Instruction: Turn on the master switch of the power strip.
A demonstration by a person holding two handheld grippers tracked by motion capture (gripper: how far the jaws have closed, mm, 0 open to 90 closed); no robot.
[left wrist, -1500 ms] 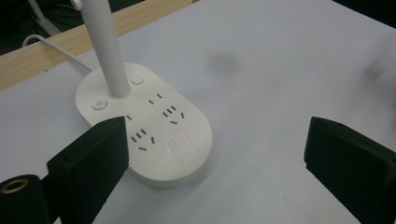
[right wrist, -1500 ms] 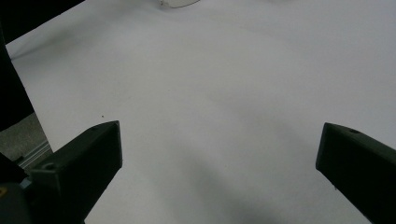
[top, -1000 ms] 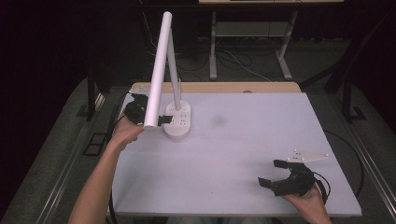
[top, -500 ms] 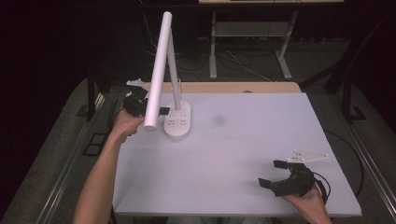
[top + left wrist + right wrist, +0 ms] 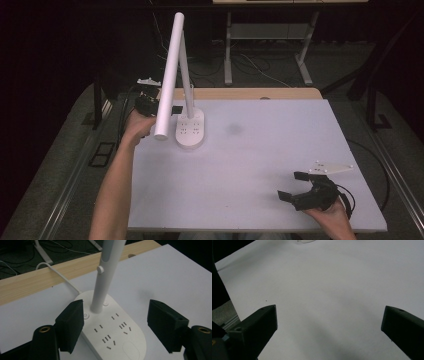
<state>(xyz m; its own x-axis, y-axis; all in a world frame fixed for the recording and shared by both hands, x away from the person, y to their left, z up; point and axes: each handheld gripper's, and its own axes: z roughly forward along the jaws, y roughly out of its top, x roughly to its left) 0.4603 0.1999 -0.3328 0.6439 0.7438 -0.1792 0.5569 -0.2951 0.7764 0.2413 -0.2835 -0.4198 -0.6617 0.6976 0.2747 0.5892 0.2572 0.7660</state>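
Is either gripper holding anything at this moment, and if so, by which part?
Nothing is held. The left gripper is open, its jaws apart on either side of the lamp base, not touching. The right gripper is open over bare table.

High view: the desk lamp's base (image 5: 190, 129) stands on the table (image 5: 260, 165) in the upper left of the frame, its stem (image 5: 184, 75) rising from the base's far end and its head (image 5: 169, 77) slanting down to the left. The left gripper (image 5: 159, 106) sits just left of the base, behind the head. The right gripper (image 5: 295, 186) lies at the lower right, well apart from the lamp.

Left gripper view: the base (image 5: 113, 332) lies between the spread jaws, its cord (image 5: 58, 273) running to the upper left.
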